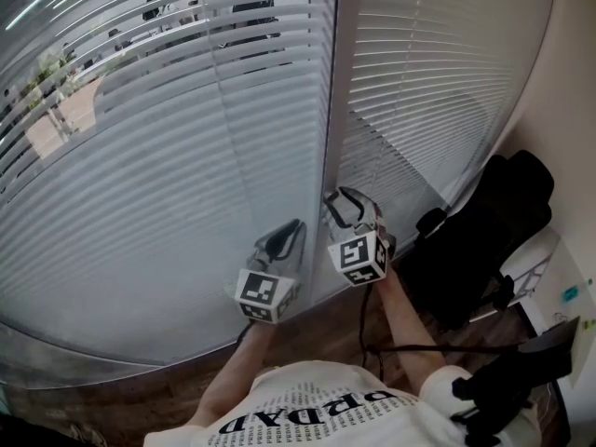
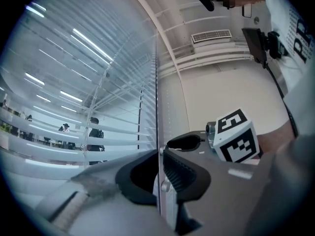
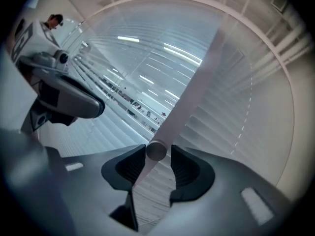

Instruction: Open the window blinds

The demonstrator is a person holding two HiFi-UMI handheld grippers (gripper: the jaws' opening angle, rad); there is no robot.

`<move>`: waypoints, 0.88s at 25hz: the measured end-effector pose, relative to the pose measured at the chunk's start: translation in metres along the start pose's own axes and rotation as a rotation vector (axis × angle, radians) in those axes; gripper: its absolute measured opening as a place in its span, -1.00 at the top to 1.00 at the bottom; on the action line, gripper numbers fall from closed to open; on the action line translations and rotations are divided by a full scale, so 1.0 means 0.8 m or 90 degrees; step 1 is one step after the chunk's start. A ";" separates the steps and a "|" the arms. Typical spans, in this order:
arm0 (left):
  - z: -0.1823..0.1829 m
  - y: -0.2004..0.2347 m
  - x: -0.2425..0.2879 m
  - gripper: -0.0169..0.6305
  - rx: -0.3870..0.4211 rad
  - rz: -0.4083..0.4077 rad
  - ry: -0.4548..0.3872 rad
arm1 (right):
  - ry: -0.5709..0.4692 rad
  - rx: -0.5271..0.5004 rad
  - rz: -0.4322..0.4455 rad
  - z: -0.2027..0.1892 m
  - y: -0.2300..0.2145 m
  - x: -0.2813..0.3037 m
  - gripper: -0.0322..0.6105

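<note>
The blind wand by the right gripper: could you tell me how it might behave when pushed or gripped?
The wand looks long, thin and straight with a free end: probably stiff, yet easily swung. Its smooth round surface may slip between the right gripper's fingers.

A white, black-lettered T-shirt (image 1: pixel 317 415) is worn; the left gripper (image 1: pixel 290 234) and the right gripper (image 1: pixel 347 203) are each topped by a black-and-white cube (image 1: pixel 359 257).
</note>
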State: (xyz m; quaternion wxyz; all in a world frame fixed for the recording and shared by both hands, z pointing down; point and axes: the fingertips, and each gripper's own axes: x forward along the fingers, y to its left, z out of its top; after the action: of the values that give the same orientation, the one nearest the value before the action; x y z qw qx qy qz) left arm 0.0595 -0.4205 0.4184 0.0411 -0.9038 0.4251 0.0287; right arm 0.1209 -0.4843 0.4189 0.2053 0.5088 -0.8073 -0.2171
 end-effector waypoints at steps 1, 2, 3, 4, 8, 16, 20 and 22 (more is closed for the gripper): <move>-0.001 -0.001 0.001 0.88 -0.002 -0.001 0.002 | 0.003 -0.033 -0.006 0.001 0.000 0.000 0.37; -0.002 -0.003 0.003 0.88 -0.003 -0.003 0.003 | 0.006 -0.067 -0.012 0.002 0.001 0.001 0.37; -0.002 -0.006 0.004 0.88 -0.003 -0.006 0.003 | 0.009 -0.103 -0.017 0.002 0.003 0.002 0.37; -0.001 -0.008 0.005 0.88 -0.002 -0.009 0.001 | 0.014 -0.139 -0.020 0.002 0.006 0.003 0.37; 0.000 -0.010 0.006 0.89 0.004 -0.013 0.000 | 0.020 -0.219 -0.035 0.001 0.011 0.009 0.39; 0.000 -0.005 0.005 0.89 0.003 -0.006 0.000 | 0.017 -0.239 -0.037 0.002 0.010 0.008 0.48; 0.000 -0.006 0.005 0.89 0.003 -0.007 0.000 | 0.016 -0.191 -0.034 0.002 0.008 0.009 0.48; -0.001 -0.006 0.005 0.89 0.003 -0.008 0.000 | 0.016 -0.163 -0.032 0.001 0.007 0.009 0.48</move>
State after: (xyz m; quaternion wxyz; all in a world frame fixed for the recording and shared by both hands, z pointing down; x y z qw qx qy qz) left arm 0.0660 -0.4206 0.4189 0.0434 -0.9062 0.4198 0.0270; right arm 0.1134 -0.4883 0.4222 0.2732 0.5012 -0.7574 -0.3171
